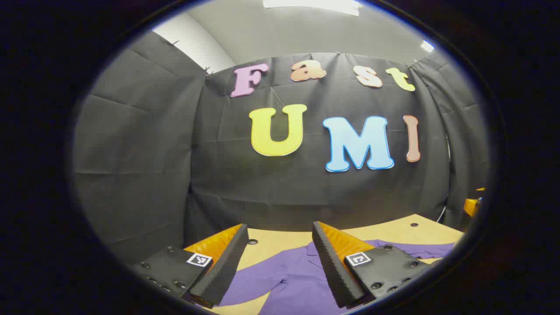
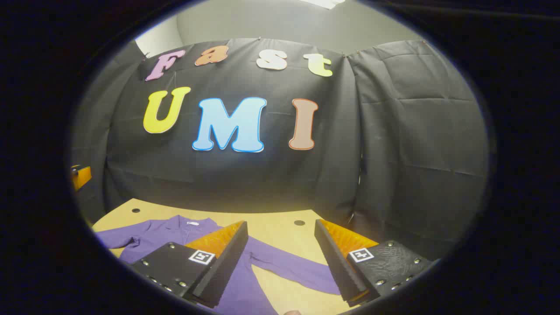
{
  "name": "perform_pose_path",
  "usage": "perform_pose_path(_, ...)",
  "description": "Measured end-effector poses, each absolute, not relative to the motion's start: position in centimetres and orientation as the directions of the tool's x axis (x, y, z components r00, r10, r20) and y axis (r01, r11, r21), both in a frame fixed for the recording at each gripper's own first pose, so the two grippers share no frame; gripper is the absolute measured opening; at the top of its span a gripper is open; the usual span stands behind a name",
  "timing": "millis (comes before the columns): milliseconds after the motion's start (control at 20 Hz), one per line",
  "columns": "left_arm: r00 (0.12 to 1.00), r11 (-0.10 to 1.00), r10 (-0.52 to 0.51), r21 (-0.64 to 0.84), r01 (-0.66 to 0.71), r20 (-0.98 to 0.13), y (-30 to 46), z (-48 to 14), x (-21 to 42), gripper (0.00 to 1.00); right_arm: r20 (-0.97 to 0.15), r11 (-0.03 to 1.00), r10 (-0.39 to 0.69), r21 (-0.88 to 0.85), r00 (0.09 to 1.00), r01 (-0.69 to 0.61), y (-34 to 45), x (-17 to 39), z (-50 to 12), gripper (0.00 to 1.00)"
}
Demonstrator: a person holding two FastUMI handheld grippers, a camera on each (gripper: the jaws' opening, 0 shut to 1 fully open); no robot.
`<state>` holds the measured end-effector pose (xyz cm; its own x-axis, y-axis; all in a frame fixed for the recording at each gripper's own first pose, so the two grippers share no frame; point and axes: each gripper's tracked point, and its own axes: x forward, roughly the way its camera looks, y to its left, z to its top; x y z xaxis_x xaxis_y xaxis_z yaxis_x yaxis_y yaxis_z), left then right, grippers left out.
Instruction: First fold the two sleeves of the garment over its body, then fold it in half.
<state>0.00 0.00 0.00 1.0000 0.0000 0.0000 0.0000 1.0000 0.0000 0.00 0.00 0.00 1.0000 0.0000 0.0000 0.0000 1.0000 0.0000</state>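
Sleeves are not yet folded: the purple garment (image 1: 302, 280) lies flat on the table (image 1: 393, 232) below both spread pairs of fingers, so the right gripper (image 2: 280, 258) should probably drop onto the sleeve (image 2: 288, 267) between its fingers and pinch near the cuff.

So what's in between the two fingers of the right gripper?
In the right gripper view, the open right gripper frames bare table and one spread purple sleeve of the garment.

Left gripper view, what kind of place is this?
Probably a small recording booth, not a home: black cloth wall hung around a wooden table with holes in it, and a purple shirt spread flat on it.
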Motion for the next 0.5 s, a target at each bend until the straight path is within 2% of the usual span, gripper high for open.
perform_pose_path(350, 1.0, 1.0, -0.004, 0.006, 0.004, 0.004, -0.2, 0.12, -0.09, 0.93, -0.012, 1.0, 0.008, 0.001, 1.0, -0.008, 0.02, 0.12, -0.09, 0.93)
perform_pose_path(400, 1.0, 1.0, -0.005, 0.004, 0.005, 0.007, -0.27, 0.22, -0.05, 0.93, -0.018, 1.0, 0.004, 0.008, 1.0, -0.003, -0.12, 0.14, -0.24, 0.96)
perform_pose_path(500, 1.0, 1.0, -0.011, 0.002, 0.011, 0.011, -0.57, 0.5, 0.16, 0.93, -0.028, 0.999, -0.013, 0.03, 1.0, 0.014, -0.52, 0.37, -0.41, 0.93)
